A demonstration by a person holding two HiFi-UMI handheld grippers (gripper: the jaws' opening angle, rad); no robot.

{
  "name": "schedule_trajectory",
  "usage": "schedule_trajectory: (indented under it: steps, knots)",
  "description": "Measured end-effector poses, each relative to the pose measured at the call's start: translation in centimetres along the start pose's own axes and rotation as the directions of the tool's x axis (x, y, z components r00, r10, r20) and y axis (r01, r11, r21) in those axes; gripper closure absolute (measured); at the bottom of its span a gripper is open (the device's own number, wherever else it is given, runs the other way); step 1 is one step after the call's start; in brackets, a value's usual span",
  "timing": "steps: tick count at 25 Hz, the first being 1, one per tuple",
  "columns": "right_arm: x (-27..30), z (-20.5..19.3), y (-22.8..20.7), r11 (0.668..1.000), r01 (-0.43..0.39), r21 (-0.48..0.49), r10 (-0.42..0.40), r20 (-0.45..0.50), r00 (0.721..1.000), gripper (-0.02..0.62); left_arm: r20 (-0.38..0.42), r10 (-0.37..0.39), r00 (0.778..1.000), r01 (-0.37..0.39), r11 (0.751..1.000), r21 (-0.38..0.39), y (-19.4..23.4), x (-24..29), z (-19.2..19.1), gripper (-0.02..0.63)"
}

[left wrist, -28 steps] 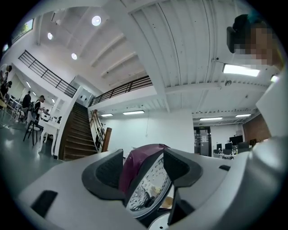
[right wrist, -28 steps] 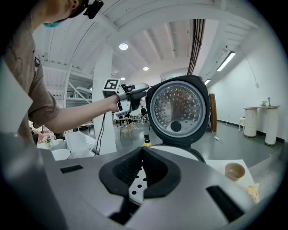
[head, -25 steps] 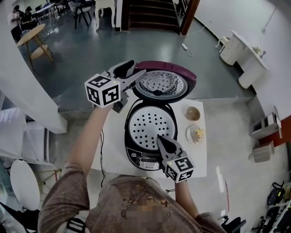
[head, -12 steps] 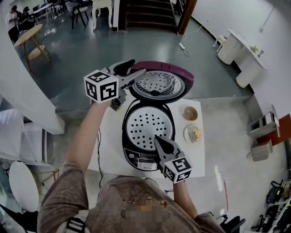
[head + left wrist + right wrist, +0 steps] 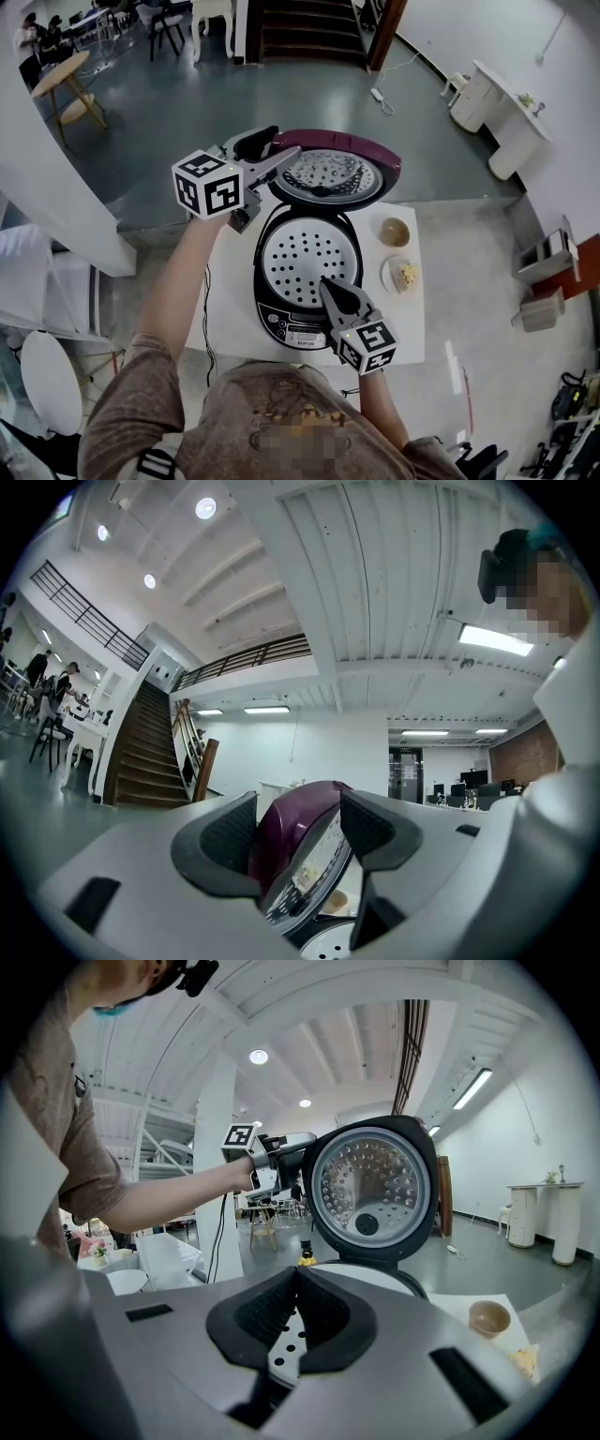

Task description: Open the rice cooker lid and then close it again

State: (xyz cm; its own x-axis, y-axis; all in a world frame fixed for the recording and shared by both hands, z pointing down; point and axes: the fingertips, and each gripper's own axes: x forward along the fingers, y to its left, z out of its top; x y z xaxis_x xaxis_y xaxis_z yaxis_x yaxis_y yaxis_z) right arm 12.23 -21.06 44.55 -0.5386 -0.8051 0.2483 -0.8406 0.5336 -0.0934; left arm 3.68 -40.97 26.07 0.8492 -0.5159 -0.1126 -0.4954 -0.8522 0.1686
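Lid (image 5: 334, 175), purple, stands upright with rim clamped between left gripper (image 5: 284, 156) fingers, rice cooker (image 5: 298, 330) on table (image 5: 225, 314) just below right gripper (image 5: 329, 287) fingers pressed shut, empty; panel print unreadable; poses unchanged from half-second earlier.

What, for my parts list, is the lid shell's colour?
Maroon lid shell, best in left gripper view.

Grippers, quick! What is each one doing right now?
Left gripper: jaws closed on the lid rim.
Right gripper: jaws closed, holding nothing.
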Motion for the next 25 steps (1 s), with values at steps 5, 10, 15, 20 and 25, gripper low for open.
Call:
schedule_trajectory:
  steps: [5, 10, 15, 20, 25]
  knots:
    - [0.1, -0.1, 0.1, 1.000, -0.004, -0.008, 0.004, -0.006, 1.000, 0.592, 0.011, -0.017, 1.000, 0.017, 1.000, -0.010, -0.9, -0.9, -0.2, 0.328]
    - [0.1, -0.1, 0.2, 1.000, -0.009, -0.013, 0.009, -0.009, 1.000, 0.592, 0.014, -0.031, 0.999, 0.031, 0.999, -0.015, -2.1, -1.9, -0.5, 0.328]
    - [0.1, -0.2, 0.1, 1.000, -0.021, -0.009, 0.021, -0.013, 1.000, 0.592, 0.020, -0.059, 0.998, 0.060, 0.997, -0.044, -3.6, -3.3, -1.2, 0.328]
    - [0.2, -0.2, 0.2, 0.999, -0.028, -0.018, 0.028, -0.021, 0.999, 0.592, 0.017, -0.074, 0.997, 0.075, 0.996, -0.049, -5.0, -4.6, -1.8, 0.328]
    - [-0.1, 0.1, 0.4, 0.999, -0.050, -0.016, 0.050, 0.013, 0.999, 0.592, 0.016, -0.079, 0.997, 0.080, 0.995, -0.065, -6.1, -5.8, -2.6, 0.328]
